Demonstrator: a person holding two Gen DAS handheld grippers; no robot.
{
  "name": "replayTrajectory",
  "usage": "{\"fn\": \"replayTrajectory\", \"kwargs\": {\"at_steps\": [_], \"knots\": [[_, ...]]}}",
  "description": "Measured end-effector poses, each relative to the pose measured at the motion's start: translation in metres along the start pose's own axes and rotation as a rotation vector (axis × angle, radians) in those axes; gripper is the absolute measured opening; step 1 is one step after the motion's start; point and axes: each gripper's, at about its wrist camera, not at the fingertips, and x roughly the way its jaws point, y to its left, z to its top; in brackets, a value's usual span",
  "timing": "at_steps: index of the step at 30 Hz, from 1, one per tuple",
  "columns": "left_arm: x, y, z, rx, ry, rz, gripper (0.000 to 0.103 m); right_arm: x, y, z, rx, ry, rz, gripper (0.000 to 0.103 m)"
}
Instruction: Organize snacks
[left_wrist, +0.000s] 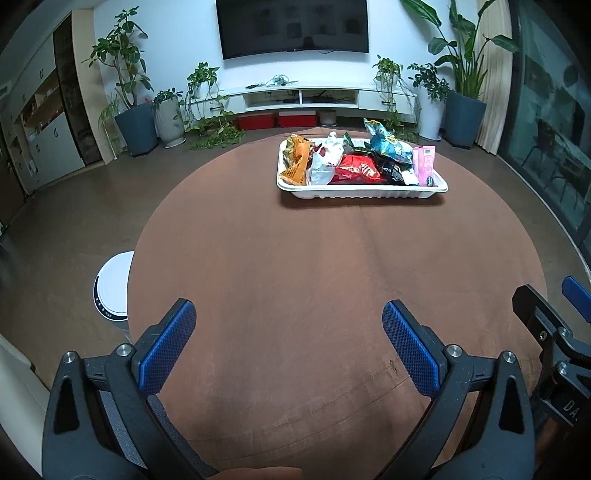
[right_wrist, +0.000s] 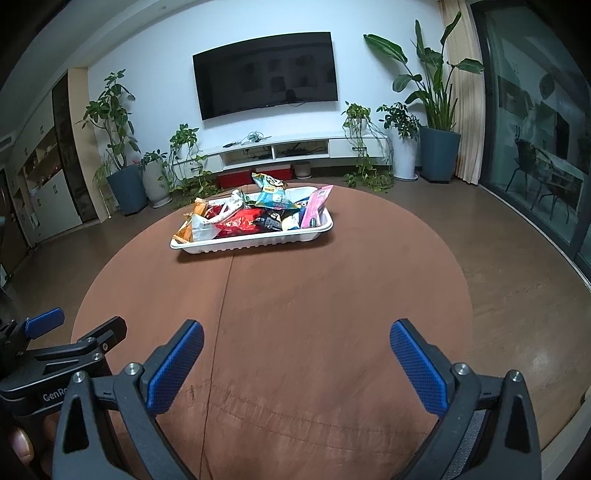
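From the left wrist, the left gripper (left_wrist: 288, 325) hangs over the near edge of the round brown surface (left_wrist: 295, 266), its jaws spread wide apart and holding nothing. The white tray (left_wrist: 362, 191) sits well ahead and somewhat to the right, on the far part of the surface, its long side running across the view. It is heaped with snack packets: an orange bag (left_wrist: 296, 162) at the left end, a white bag (left_wrist: 325, 162), a red bag (left_wrist: 358, 170), a blue bag (left_wrist: 391, 146) on top, and a pink packet (left_wrist: 424, 164) upright at the right end. The right gripper's frame shows at the right border.

From the right wrist, the right gripper (right_wrist: 297, 341) also has its jaws wide apart and empty. Here the tray (right_wrist: 255, 242) lies well ahead and slightly left, tilted in the view. Both grippers look about equally far from it; the pink packet (right_wrist: 316, 208) lies towards the right gripper, the orange bag (right_wrist: 190, 221) towards the left.
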Motion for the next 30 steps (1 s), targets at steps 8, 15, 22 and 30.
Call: {"fn": "replayTrajectory", "kwargs": {"at_steps": [8,15,22,30], "knots": [[0.0006,-0.0002,-0.0001,0.000,0.001,-0.001,0.103,0.0034,0.0014,0.0000,-0.002,0.012,0.002,0.103],[0.0017,-0.0003,-0.0002,0.000,0.001,-0.003,0.103,0.0047,0.0009,-0.0010,-0.003,0.016,0.005,0.103],[0.0014,-0.0002,-0.0004,0.000,0.001,-0.002,0.103,0.0057,0.0019,-0.0011,-0.003,0.019,0.004,0.103],[0.0024,-0.0008,-0.0009,-0.001,0.002,-0.004,0.103,0.0065,0.0027,-0.0023,-0.006,0.022,0.004,0.103]]}}
